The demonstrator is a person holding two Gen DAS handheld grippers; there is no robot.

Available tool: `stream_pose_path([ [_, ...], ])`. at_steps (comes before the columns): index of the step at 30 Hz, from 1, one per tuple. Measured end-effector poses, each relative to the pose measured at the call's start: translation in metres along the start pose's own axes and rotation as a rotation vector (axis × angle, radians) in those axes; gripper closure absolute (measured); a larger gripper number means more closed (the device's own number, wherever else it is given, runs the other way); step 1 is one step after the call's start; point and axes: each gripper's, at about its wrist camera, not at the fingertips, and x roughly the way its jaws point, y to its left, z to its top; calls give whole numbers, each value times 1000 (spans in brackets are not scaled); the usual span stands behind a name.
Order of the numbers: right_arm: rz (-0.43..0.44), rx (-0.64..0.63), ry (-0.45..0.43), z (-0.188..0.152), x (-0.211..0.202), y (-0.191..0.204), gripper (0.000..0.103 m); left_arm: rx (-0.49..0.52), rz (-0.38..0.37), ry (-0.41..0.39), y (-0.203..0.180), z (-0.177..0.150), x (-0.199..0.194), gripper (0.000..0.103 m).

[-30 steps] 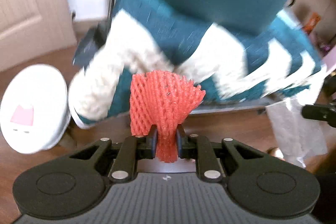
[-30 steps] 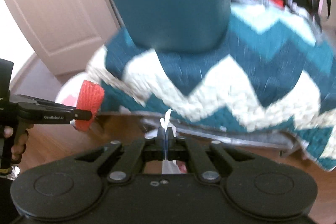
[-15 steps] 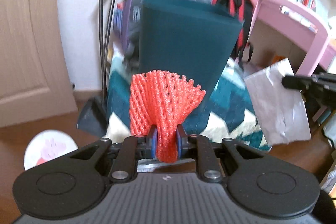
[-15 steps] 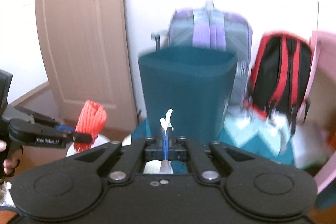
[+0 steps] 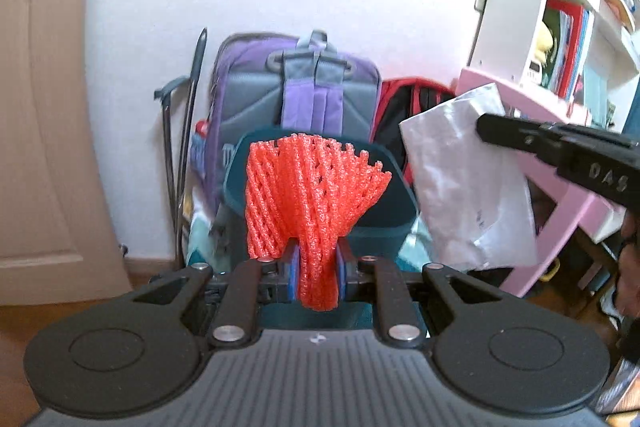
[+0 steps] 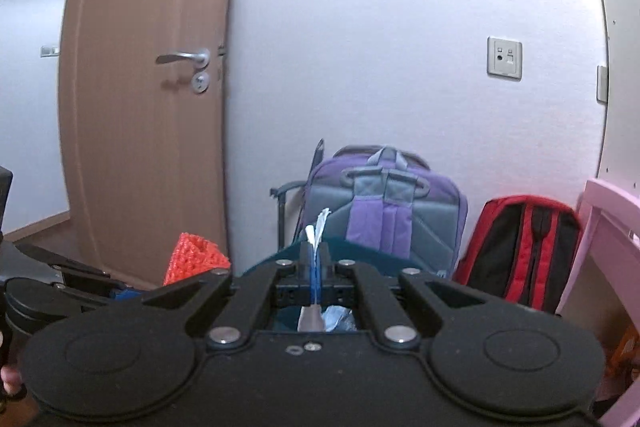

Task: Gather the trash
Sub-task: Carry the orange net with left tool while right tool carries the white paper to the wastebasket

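Netting first: in your left wrist view, your left gripper [image 5: 318, 273] is clenched on a red foam net [image 5: 310, 199], which fans out above the fingers and pokes out a little below them. Behind the net stands a teal bin [image 5: 390, 205]; its rim shows on both sides of the net, and its mouth is open. To the right, your right gripper [image 5: 486, 129] holds a white plastic bag [image 5: 464, 183] that hangs beside the bin's right edge, near a pink table [image 5: 560, 211]. A purple backpack [image 5: 256, 99] and a red-and-black backpack [image 5: 404, 103] lean on the wall just behind the bin, so room beyond its far rim is tight.

From your right wrist view, the right gripper [image 6: 316, 267] is pinched on a thin edge of the white bag [image 6: 318, 227], with more of it hanging below the fingers over the bin's inside [image 6: 286, 317]. The bin's far rim [image 6: 360, 253] sits just ahead. Your left gripper [image 6: 120, 293] and red net [image 6: 194, 259] are at the left, in front of the door [image 6: 140, 107].
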Motion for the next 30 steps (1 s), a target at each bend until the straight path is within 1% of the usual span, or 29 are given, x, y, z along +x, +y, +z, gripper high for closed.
stream_pose_path([
  [3,-17,16,-1,9,20,-8,102,11,4,-8,-5,22,17,86],
  [6,-31,28,8,12,41,-15,102,1,2,3,-6,37,38,86],
  [11,-44,55,30,11,78,-27,102,-3,11,31,-2,52,78,86],
  [17,-36,96,75,-4,119,-37,102,-2,29,82,6,54,124,86],
  [20,-30,108,107,-15,137,-41,102,0,29,127,9,51,149,86],
  [26,-23,124,196,-43,160,-46,101,21,10,220,13,39,186,86],
  [30,-10,155,263,-58,168,-53,95,28,10,265,13,34,199,86],
])
